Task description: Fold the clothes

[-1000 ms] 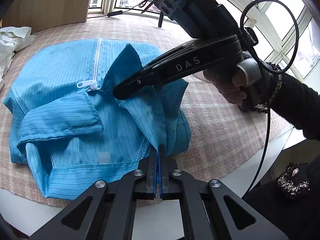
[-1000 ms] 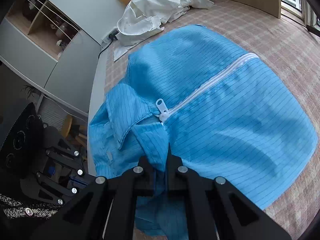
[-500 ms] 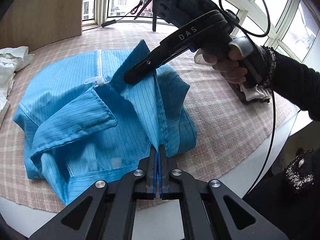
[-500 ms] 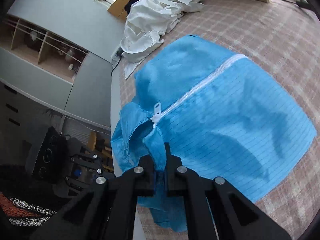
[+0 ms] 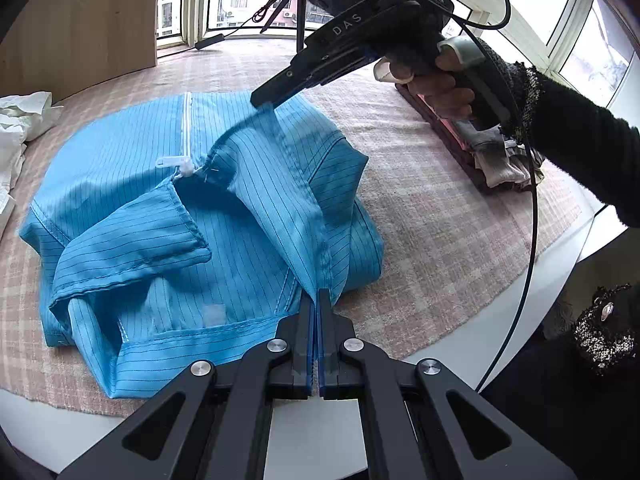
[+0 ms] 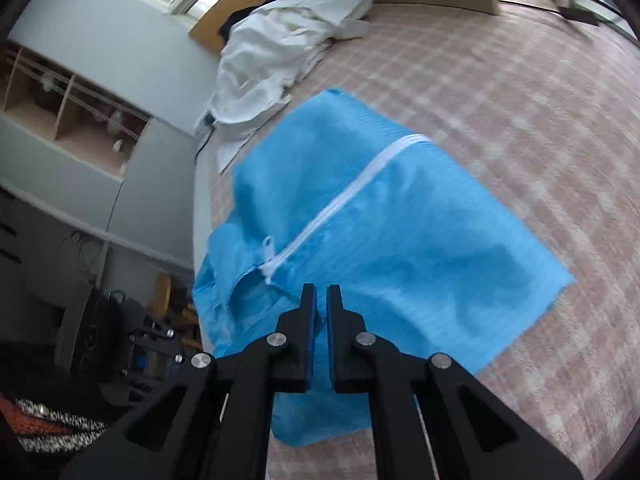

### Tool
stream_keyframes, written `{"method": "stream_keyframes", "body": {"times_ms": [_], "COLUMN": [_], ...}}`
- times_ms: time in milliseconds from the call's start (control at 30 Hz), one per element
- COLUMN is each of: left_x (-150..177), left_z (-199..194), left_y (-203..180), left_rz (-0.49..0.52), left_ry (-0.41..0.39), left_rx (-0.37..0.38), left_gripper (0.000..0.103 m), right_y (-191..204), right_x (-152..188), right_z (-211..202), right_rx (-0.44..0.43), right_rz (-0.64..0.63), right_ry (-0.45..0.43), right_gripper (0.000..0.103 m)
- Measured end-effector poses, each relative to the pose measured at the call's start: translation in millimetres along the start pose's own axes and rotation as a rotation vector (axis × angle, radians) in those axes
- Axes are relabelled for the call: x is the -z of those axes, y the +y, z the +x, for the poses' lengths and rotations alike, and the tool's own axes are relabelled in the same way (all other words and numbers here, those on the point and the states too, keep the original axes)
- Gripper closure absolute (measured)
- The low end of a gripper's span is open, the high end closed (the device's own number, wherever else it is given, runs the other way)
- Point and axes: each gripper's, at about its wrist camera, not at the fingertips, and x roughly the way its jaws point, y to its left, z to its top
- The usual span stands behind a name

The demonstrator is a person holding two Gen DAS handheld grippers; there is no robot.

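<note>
Blue striped jacket (image 5: 168, 216) lies zipped and partly folded on the checked cloth of the bench (image 5: 440, 216), its collar end at the near edge, where the left claw (image 5: 318, 308) is clamped on the hem and the right claw (image 5: 266, 102) pinches one collar point up. The step looks like straightening the collar before the next fold, which calls for both claws to carry the fabric together. Open cloth lies beyond the jacket; white clothes (image 6: 280, 52) crowd one side.

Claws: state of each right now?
Left claw: shut on the blue jacket, at its near edge.
Right claw: shut on the jacket's collar, lifting it.
</note>
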Motion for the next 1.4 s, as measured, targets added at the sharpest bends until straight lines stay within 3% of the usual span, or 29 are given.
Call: {"method": "stream_keyframes", "body": {"times_ms": [67, 133, 233, 333, 367, 467, 533, 800, 933, 1267, 1400], "left_x": [1, 1, 0, 2, 3, 6, 8, 10, 12, 25, 29], "left_z": [-1, -1, 1, 3, 4, 7, 8, 0, -14, -59, -61], "left_y": [-2, -3, -5, -10, -10, -12, -12, -10, -2, 60, 82], "left_rz": [0.008, 0.011, 0.019, 0.043, 0.045, 0.052, 0.055, 0.041, 0.027, -0.069, -0.117], "left_ry": [0.005, 0.008, 0.008, 0.013, 0.018, 0.035, 0.042, 0.062, 0.056, 0.051, 0.046], "left_rx": [0.002, 0.003, 0.01, 0.018, 0.022, 0.026, 0.026, 0.043, 0.036, -0.116, -0.134], "left_gripper": [0.103, 0.103, 0.103, 0.103, 0.103, 0.103, 0.103, 0.1, 0.094, 0.093, 0.093], "right_y": [5, 30, 83, 110, 109, 83, 78, 96, 104, 115, 122], "right_x": [1, 4, 15, 25, 27, 24, 27, 31, 33, 41, 42], "right_z": [-9, -15, -20, -4, 10, 53, 56, 30, 37, 38, 38], "right_rx": [0.16, 0.245, 0.263, 0.1, 0.156, 0.505, 0.591, 0.579, 0.577, 0.569, 0.573], "right_rz": [-0.045, -0.136, -0.3, -0.383, -0.396, -0.381, -0.377, -0.274, -0.276, -0.251, -0.264], "right_ry": [-0.027, -0.049, -0.116, -0.063, -0.029, 0.054, 0.045, -0.05, -0.043, -0.068, -0.078], "right_gripper": [0.097, 0.096, 0.096, 0.096, 0.097, 0.097, 0.097, 0.096, 0.096, 0.096, 0.096]}}
